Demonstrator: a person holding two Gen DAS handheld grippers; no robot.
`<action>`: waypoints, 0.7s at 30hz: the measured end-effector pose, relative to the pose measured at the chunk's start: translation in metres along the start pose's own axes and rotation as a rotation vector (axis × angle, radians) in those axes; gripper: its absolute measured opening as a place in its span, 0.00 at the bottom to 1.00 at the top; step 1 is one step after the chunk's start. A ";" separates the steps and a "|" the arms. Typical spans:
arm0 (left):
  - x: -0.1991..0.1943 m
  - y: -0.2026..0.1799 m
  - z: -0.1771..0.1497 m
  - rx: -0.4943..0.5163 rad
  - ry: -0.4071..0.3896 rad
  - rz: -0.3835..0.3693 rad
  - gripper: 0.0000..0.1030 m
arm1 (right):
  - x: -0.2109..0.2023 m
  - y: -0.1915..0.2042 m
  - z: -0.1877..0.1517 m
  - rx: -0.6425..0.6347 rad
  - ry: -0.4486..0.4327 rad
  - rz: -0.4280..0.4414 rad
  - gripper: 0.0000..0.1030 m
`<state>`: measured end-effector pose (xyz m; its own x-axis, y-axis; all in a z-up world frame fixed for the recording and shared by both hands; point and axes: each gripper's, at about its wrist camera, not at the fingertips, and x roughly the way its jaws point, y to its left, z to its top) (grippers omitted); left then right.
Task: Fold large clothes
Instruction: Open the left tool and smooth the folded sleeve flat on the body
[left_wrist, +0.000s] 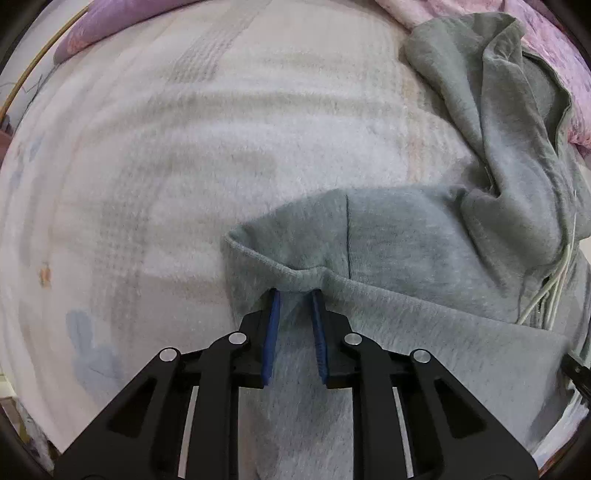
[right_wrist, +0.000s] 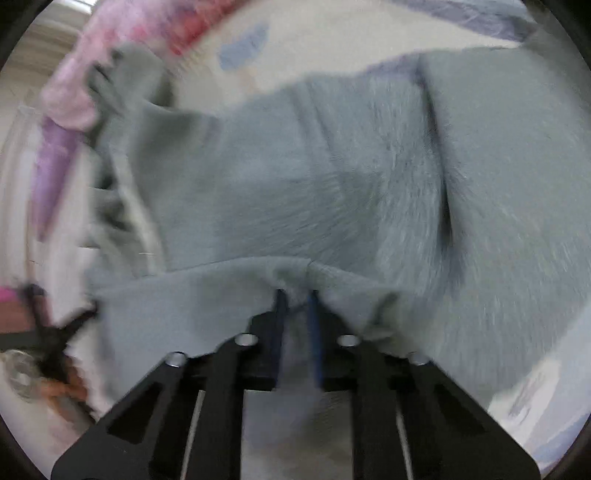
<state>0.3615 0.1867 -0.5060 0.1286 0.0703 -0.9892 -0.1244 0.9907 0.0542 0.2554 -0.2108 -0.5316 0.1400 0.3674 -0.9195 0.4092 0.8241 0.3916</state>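
Observation:
A large grey fleece hoodie (left_wrist: 424, 251) lies on a pale fluffy bedspread (left_wrist: 184, 147). My left gripper (left_wrist: 295, 291) is shut on a folded edge of the hoodie, which bunches between its blue pads (left_wrist: 271, 325). The hood and white drawstrings (left_wrist: 554, 291) lie crumpled at the right. In the blurred right wrist view, my right gripper (right_wrist: 297, 293) is shut on another edge of the hoodie (right_wrist: 332, 177), the fabric pinched between its fingers and stretched away ahead.
A pink and purple floral quilt (left_wrist: 554, 55) lies bunched at the far right of the bed, and also shows in the right wrist view (right_wrist: 74, 92). The other gripper's black tip (left_wrist: 578, 369) shows at the right edge.

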 end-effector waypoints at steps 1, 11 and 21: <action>-0.007 0.002 -0.003 0.000 0.025 -0.019 0.16 | -0.005 -0.004 -0.001 0.038 0.009 0.017 0.06; -0.021 0.030 -0.125 -0.046 0.150 -0.058 0.20 | -0.003 -0.023 -0.080 0.083 0.162 0.005 0.04; -0.062 0.006 -0.140 0.000 0.152 -0.028 0.43 | -0.062 0.007 -0.090 -0.040 0.112 0.009 0.25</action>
<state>0.2147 0.1718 -0.4638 -0.0182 0.0240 -0.9995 -0.1228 0.9921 0.0260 0.1685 -0.1891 -0.4683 0.0405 0.4188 -0.9072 0.3716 0.8365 0.4027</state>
